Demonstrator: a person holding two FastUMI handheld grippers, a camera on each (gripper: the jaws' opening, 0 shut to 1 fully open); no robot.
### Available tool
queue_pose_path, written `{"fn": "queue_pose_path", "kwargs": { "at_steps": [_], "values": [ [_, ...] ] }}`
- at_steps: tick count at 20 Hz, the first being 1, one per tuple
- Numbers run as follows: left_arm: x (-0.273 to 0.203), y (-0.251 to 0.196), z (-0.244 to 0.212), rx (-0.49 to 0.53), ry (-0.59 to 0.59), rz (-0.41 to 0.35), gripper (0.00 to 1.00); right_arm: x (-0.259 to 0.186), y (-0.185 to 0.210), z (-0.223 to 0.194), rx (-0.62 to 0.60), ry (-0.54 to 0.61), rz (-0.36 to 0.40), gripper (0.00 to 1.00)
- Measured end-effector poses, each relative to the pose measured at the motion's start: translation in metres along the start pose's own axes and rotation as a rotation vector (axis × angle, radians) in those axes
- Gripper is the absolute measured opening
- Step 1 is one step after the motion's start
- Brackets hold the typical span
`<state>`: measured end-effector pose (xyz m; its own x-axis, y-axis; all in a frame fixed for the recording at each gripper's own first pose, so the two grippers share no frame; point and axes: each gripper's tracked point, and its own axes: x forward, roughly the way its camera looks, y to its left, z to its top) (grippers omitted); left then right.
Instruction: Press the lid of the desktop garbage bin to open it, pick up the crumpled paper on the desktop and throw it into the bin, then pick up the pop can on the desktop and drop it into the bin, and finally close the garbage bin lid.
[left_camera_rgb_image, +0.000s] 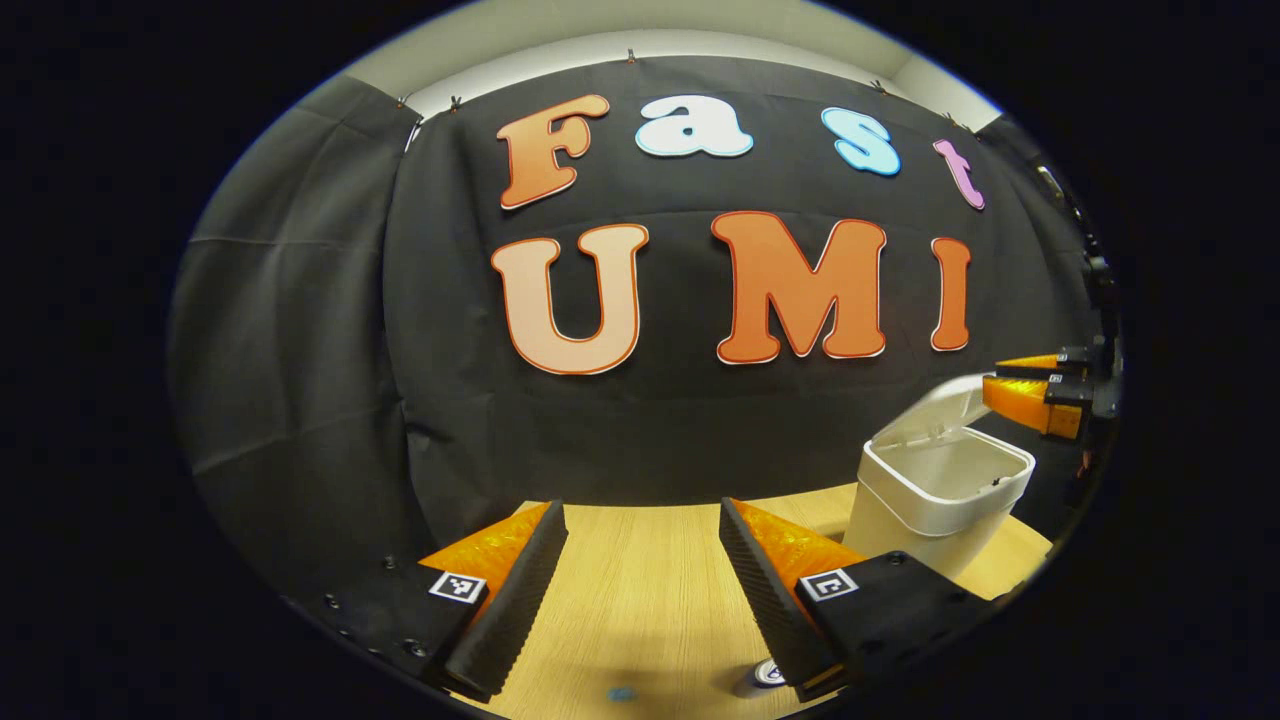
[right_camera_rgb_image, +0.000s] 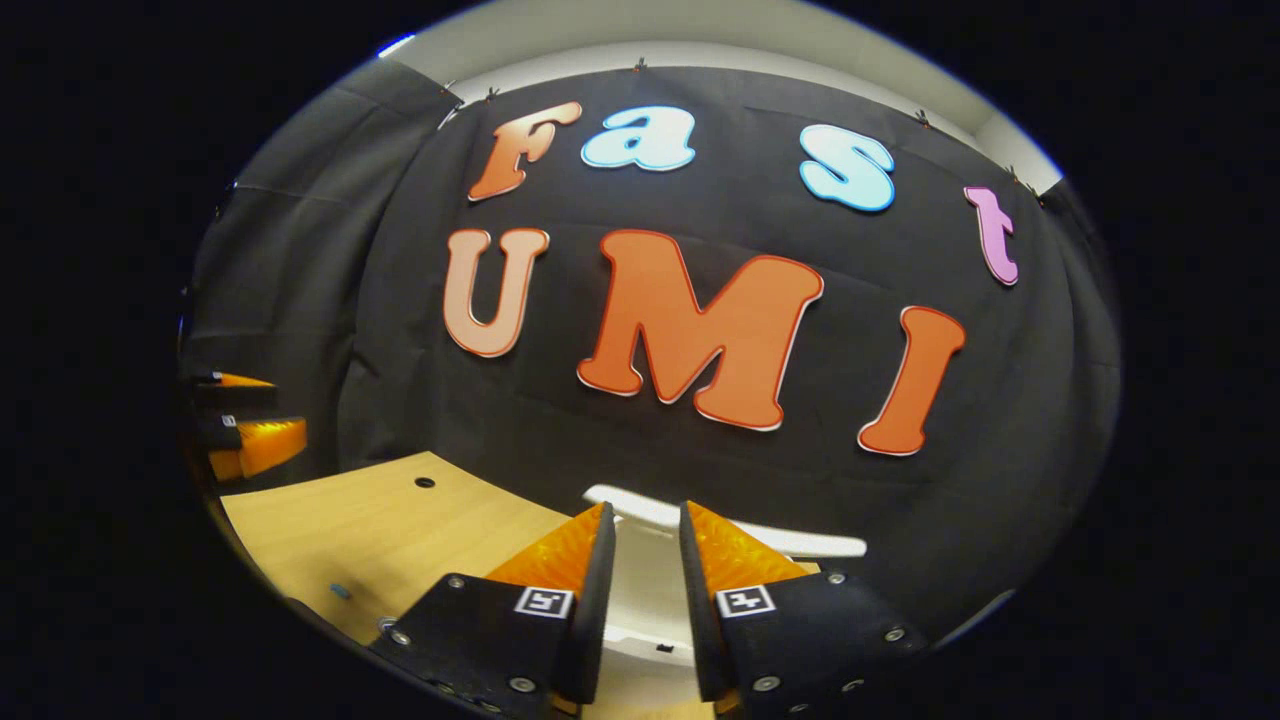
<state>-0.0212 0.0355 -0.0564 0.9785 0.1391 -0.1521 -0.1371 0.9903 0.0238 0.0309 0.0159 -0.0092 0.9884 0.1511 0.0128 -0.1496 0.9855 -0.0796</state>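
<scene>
The white garbage bin (left_camera_rgb_image: 935, 495) stands on the wooden desk (left_camera_rgb_image: 640, 590), lid (left_camera_rgb_image: 930, 410) raised. The right tool (right_camera_rgb_image: 645, 575) hovers above the lid — fingers narrowly apart, gripping nothing — while the left tool (left_camera_rgb_image: 640, 590) spreads wide over bare desk.

A light wooden table (left_camera_rgb_image: 640, 590) carries a white bin (left_camera_rgb_image: 935, 500) with its lid raised, standing toward the back. A small blue speck (left_camera_rgb_image: 621, 693) and a can top (left_camera_rgb_image: 768, 673) sit near the front edge.
</scene>
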Motion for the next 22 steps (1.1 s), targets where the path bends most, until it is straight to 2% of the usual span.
{"fn": "queue_pose_path", "kwargs": {
  "at_steps": [2,3,8,10,11,15,16,22],
  "values": [
    [0.001,0.002,-0.012,-0.010,0.022,-0.012,0.98,-0.001,0.007,0.008,0.013,-0.033,0.022,0.59],
    [0.002,0.002,-0.020,-0.022,0.041,-0.019,0.98,-0.001,0.015,0.005,0.021,-0.026,0.039,0.66],
    [0.007,0.000,-0.076,-0.014,0.186,-0.058,0.98,-0.002,0.058,-0.023,0.051,0.041,0.148,0.73],
    [0.005,-0.001,-0.097,-0.009,0.238,-0.071,0.98,-0.006,0.078,-0.040,0.062,0.082,0.202,0.79],
    [0.004,0.000,-0.108,-0.007,0.262,-0.070,0.98,-0.009,0.089,-0.046,0.067,0.097,0.236,0.86],
    [0.002,0.001,-0.138,0.000,0.334,-0.086,0.98,-0.013,0.121,-0.071,0.086,0.154,0.309,0.89],
    [0.000,0.002,-0.151,-0.005,0.357,-0.090,1.00,-0.014,0.127,-0.076,0.085,0.166,0.320,0.90],
    [-0.012,0.003,-0.211,-0.006,0.517,-0.113,0.96,-0.018,0.154,-0.112,0.073,0.264,0.371,0.92]
  ]
}}
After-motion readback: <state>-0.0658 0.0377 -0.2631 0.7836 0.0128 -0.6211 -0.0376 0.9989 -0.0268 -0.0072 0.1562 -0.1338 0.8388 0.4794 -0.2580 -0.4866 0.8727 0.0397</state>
